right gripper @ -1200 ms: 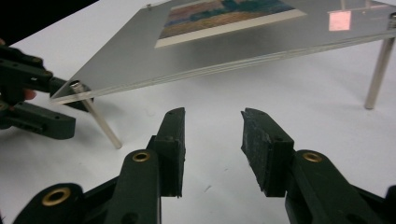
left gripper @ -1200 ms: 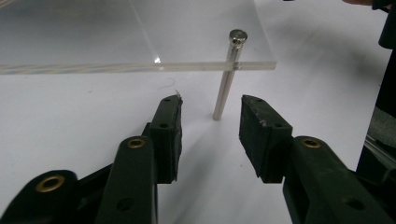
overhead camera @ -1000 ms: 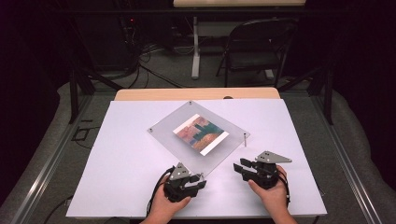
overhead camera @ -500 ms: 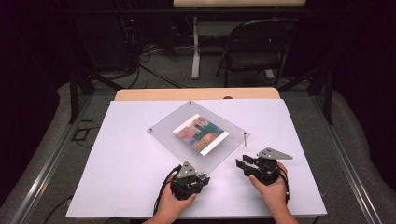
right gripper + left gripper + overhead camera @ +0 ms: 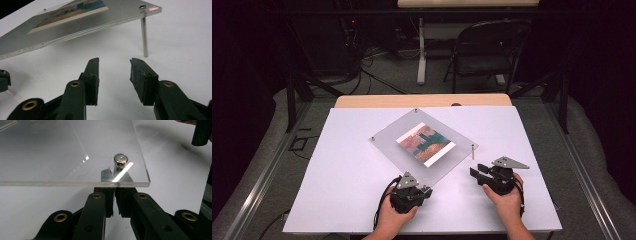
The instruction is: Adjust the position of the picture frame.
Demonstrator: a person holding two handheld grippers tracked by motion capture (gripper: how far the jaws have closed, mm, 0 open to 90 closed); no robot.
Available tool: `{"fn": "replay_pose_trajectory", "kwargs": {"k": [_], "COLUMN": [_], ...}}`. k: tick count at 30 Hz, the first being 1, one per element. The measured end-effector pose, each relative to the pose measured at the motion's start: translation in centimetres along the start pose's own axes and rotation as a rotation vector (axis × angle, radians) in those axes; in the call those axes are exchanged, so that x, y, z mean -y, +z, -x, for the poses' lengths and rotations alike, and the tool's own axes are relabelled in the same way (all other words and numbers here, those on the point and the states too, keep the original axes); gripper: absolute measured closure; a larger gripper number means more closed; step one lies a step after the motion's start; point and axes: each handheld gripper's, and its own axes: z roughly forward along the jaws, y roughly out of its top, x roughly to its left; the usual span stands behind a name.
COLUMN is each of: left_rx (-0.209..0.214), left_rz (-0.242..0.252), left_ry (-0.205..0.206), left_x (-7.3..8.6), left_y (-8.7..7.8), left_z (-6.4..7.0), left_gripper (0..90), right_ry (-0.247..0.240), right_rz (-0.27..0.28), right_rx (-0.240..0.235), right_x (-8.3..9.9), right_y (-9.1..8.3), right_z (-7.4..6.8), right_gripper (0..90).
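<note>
The clear acrylic frame with its picture lies on the white desk, raised on a metal standoff leg at its right corner. The left gripper sits under the near corner, jaws nearly shut around the post below the bolt head. The right gripper waits open and empty beside the leg; judged, work on the legs is under way, not finished.

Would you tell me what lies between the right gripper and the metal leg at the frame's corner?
Nothing: in the right gripper view, bare white table separates the open right gripper from the leg of the acrylic frame.
</note>
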Motion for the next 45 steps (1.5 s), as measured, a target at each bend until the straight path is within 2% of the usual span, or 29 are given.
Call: {"fn": "replay_pose_trajectory", "kwargs": {"k": [2,4,10,12,16,20,23,27,29,31,34,35,39,45], "left_rx": [-0.002,-0.004,-0.016,-0.028,-0.041,-0.056,-0.077,-0.088,-0.096,-0.099,-0.101,-0.101,-0.096,-0.092], "left_rz": [0.002,0.018,0.051,0.059,0.063,0.074,0.078,0.081,0.085,0.083,0.092,0.090,0.072,0.084], "left_ry": [-0.008,-0.028,-0.072,-0.082,-0.094,-0.112,-0.125,-0.131,-0.137,-0.139,-0.143,-0.144,-0.139,-0.138], "left_x": [0.1,0.2,0.7,0.9,1.1,1.4,1.6,1.8,1.9,2.0,2.0,2.0,1.9,1.8], "left_y": [-0.3,-1.4,-3.4,-3.9,-4.5,-5.1,-5.5,-5.9,-6.0,-6.1,-6.2,-6.3,-6.3,-6.6], "left_z": [-0.1,-0.5,-1.1,-1.3,-1.5,-1.8,-2.0,-2.2,-2.2,-2.3,-2.4,-2.5,-2.6,-2.9], "left_gripper": [85.1,85.1,85.1,85.2,85.1,85.2,85.2,85.1,85.1,85.1,85.1,85.1,85.0,85.1], "right_ry": [-0.003,-0.042,-0.098,-0.093,-0.116,-0.113,-0.123,-0.143,-0.157,-0.194,-0.197,-0.188,-0.185,-0.189], "right_rz": [0.004,-0.004,-0.012,0.000,0.001,-0.009,-0.022,-0.041,-0.049,-0.053,-0.053,-0.044,-0.051,-0.047], "right_rx": [0.002,0.015,0.029,0.023,0.015,-0.015,-0.036,-0.076,-0.102,-0.103,-0.105,-0.117,-0.114,-0.126], "right_x": [0.0,-0.3,-0.7,-1.0,-1.5,-2.3,-2.7,-3.3,-3.4,-3.5,-3.6,-3.6,-3.6,-3.8], "right_y": [0.1,0.3,1.5,1.8,2.5,4.3,5.3,6.2,6.3,6.3,6.3,6.3,6.1,5.4], "right_z": [0.0,-0.2,-0.5,-0.6,-0.7,-0.6,-0.6,-0.8,-1.1,-1.5,-1.8,-1.8,-1.9,-2.1], "right_gripper": [58.5,57.8,56.3,55.6,55.5,55.8,59.6,73.1,80.2,84.3,85.0,85.1,85.2,85.3]}}
